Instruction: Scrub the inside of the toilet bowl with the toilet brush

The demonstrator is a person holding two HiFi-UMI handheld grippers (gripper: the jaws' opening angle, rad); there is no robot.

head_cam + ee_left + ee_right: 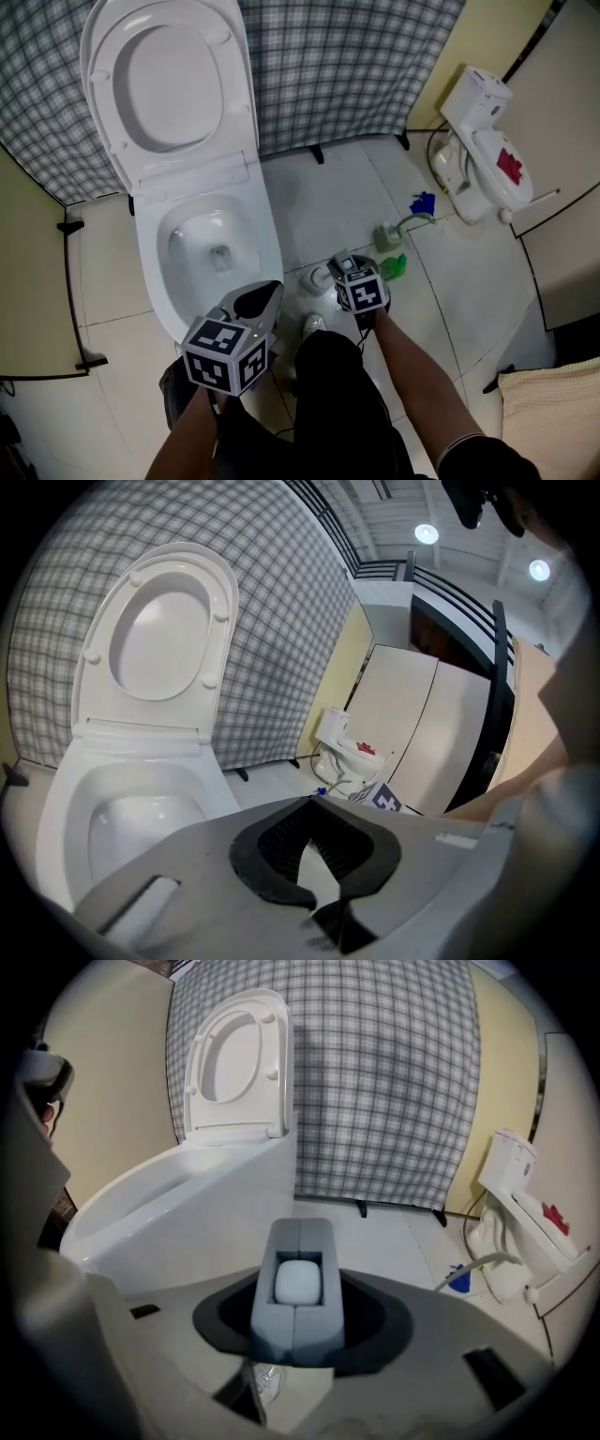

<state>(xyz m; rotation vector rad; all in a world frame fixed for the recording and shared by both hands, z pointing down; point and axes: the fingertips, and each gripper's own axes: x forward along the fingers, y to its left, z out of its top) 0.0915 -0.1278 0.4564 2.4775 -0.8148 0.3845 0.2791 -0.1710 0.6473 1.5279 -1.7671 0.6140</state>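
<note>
The right claw [296,1279] has its jaws partway apart, pads seemingly pressed on both sides of the grey block-shaped brush handle with a white oval inset [296,1335]. It hangs low over the pale tiled floor [328,197], just right of the white ceramic toilet bowl [150,272], and the bristles are out of view. The left claw [312,805], jaws together and empty, sits by the bowl's near rim. The grip should stay firm as the brush swings left over the rim, and the head should go well inside before any scrubbing.
</note>
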